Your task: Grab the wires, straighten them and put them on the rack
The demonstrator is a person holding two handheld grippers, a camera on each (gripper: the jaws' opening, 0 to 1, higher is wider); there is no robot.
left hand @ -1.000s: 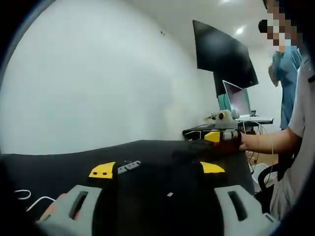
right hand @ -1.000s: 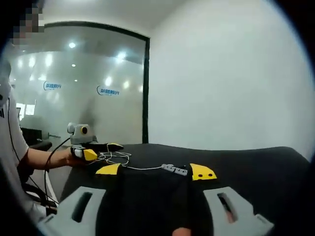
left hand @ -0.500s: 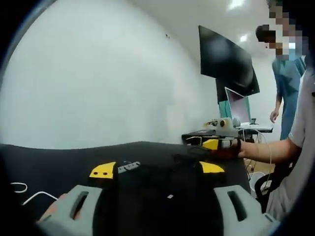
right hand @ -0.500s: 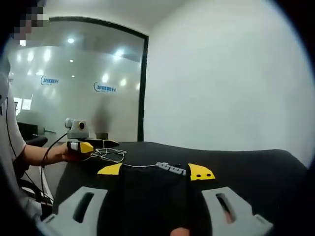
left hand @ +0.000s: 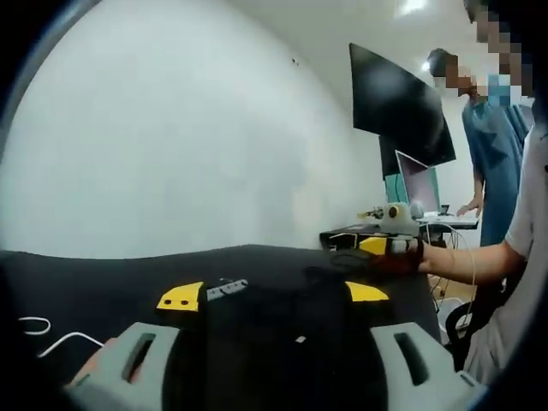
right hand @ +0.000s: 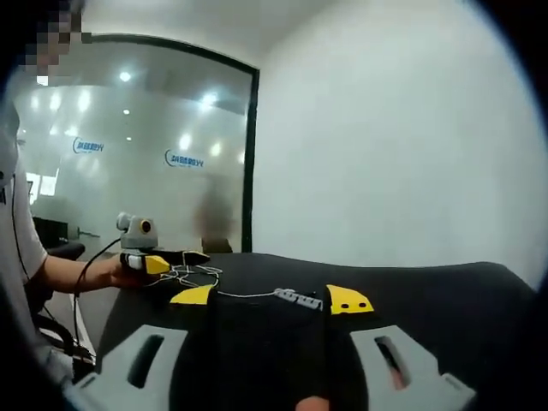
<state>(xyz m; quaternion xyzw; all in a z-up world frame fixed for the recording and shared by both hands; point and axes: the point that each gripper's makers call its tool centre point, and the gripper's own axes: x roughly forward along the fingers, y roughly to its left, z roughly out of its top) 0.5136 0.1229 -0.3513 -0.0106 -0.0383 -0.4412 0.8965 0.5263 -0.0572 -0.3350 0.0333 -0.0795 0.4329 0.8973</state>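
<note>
In the left gripper view my left gripper [left hand: 274, 294] stands open over the black table [left hand: 103, 282], its yellow tips wide apart. A small grey rack [left hand: 225, 289] lies just beyond its left tip. White wire [left hand: 41, 336] loops at the lower left. The right gripper [left hand: 382, 247] hovers at the table's far right end, held by a hand. In the right gripper view my right gripper [right hand: 270, 298] is open too, with the rack [right hand: 300, 297] between its tips. A tangle of white wires [right hand: 193, 274] lies in front of the left gripper [right hand: 164, 260], and one strand runs to the rack.
A dark screen [left hand: 396, 107] hangs on the wall above a desk with a laptop [left hand: 416, 182]. A person in teal [left hand: 492, 154] stands there. A glass wall [right hand: 128, 154] closes the room behind the table's left end. An office chair [left hand: 462, 312] stands at the right.
Both views have shifted slightly with the hands. The person in teal has stepped closer to the desk. Both grippers stay open and the wires have not moved.
</note>
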